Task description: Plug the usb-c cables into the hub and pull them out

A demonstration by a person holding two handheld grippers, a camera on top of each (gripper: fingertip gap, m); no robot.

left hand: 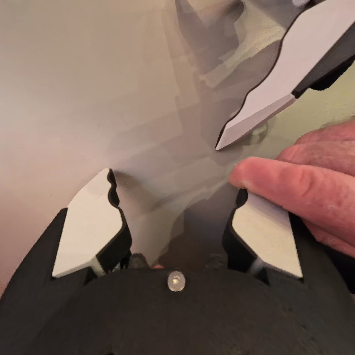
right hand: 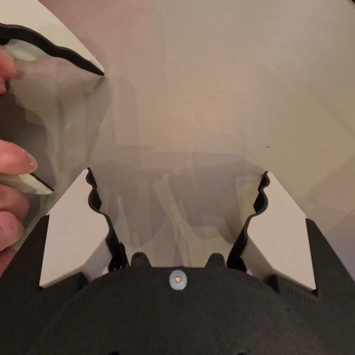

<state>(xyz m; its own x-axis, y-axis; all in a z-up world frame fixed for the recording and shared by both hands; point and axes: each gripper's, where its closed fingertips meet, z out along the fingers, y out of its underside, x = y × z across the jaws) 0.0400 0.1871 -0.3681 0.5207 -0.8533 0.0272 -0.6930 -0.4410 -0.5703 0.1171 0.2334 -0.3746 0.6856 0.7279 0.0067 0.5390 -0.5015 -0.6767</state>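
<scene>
No hub and no USB-C cable shows in either view. My left gripper [left hand: 175,180] is open and empty, its white fingers [left hand: 92,221] spread wide over a pale tabletop [left hand: 76,96]. One white finger of my right gripper [left hand: 288,76] reaches in from the upper right of the left wrist view. My right gripper [right hand: 177,170] is also open and empty, low over the same tabletop [right hand: 211,76]. The left gripper's fingers [right hand: 57,36] show at the left edge of the right wrist view.
A person's hand [left hand: 297,182] lies on the right finger of my left gripper; its fingers also show in the right wrist view [right hand: 13,159]. Soft grey shadows of the grippers fall on the tabletop. A greenish patch [left hand: 317,107] lies at the right.
</scene>
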